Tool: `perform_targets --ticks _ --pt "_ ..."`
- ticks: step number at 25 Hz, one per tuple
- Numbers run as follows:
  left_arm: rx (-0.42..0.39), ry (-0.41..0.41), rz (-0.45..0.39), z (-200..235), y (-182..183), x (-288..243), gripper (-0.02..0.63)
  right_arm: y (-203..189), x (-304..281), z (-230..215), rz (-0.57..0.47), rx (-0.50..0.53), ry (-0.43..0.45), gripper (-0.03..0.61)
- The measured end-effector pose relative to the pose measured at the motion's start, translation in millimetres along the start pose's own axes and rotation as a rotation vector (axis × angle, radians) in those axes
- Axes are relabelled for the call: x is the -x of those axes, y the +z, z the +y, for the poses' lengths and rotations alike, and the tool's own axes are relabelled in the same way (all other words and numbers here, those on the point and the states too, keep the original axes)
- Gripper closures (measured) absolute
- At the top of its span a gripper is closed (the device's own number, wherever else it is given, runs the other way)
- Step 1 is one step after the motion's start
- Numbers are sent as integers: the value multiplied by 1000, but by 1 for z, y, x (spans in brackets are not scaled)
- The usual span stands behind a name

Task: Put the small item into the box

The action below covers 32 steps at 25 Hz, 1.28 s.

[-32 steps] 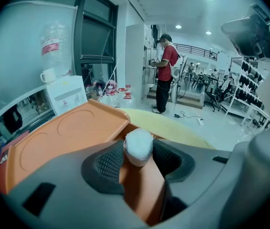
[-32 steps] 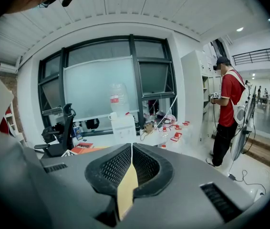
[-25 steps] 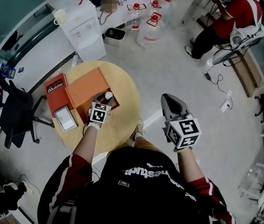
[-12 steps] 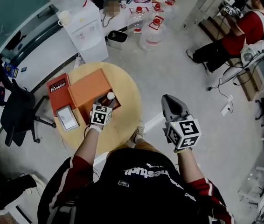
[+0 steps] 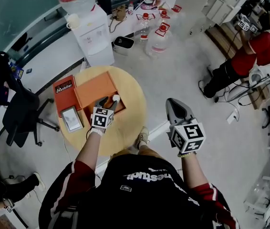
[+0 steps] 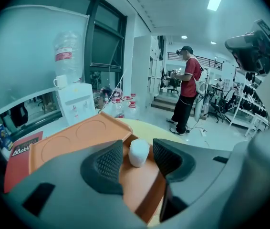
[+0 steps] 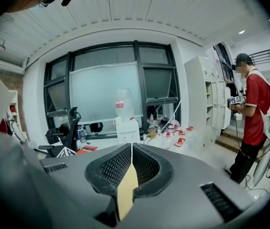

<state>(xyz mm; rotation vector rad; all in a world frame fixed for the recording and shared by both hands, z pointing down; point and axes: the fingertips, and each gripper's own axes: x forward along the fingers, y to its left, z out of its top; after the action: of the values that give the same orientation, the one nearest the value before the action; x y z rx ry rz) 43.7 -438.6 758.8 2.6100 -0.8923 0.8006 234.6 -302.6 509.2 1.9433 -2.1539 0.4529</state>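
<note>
A small white item (image 5: 115,98) stands upright in the recessed compartment of the orange box (image 5: 94,90) on the round wooden table (image 5: 125,130). My left gripper (image 5: 108,102) is over that compartment. In the left gripper view the item (image 6: 139,152) sits between the tips of the left gripper (image 6: 138,163), with a small gap showing on each side, so the jaws are open. The box's flat orange top (image 6: 77,137) stretches away to the left. My right gripper (image 5: 173,103) hangs over the floor to the right of the table, shut and empty (image 7: 131,149).
A red lid (image 5: 63,90) and a grey rectangular device (image 5: 72,119) lie on the table left of the box. A water dispenser (image 5: 94,37) and water bottles (image 5: 160,32) stand beyond the table, an office chair (image 5: 18,109) to its left. A person in red (image 5: 264,51) sits far right.
The head view has drifted a little. My left gripper stays at the box compartment with the white item at its tips. The right gripper has held still.
</note>
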Motion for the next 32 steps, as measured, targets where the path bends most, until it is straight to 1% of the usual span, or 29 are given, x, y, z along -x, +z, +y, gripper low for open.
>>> perform_targets --ticks 5,7,14,17,20,22,25,32 --pt "19 10 -37 -1 8 17 402 5 9 7 -17 -3 8 545" --pt "15 15 -52 -1 13 24 403 8 12 10 -23 -4 14 545" --pt "31 25 -102 3 29 47 405 24 22 25 -59 21 24 545" --pt "24 23 -117 0 33 61 405 29 28 32 -68 26 27 545" --pt "-2 17 -119 -1 38 71 405 38 31 39 -86 29 33 545" --pt "2 16 -127 1 40 79 405 42 31 46 -96 33 39 545" --pt "22 19 -156 3 48 94 405 47 32 55 -113 33 46 545" --pt "30 17 -235 -6 78 134 405 53 34 74 -130 41 78 545"
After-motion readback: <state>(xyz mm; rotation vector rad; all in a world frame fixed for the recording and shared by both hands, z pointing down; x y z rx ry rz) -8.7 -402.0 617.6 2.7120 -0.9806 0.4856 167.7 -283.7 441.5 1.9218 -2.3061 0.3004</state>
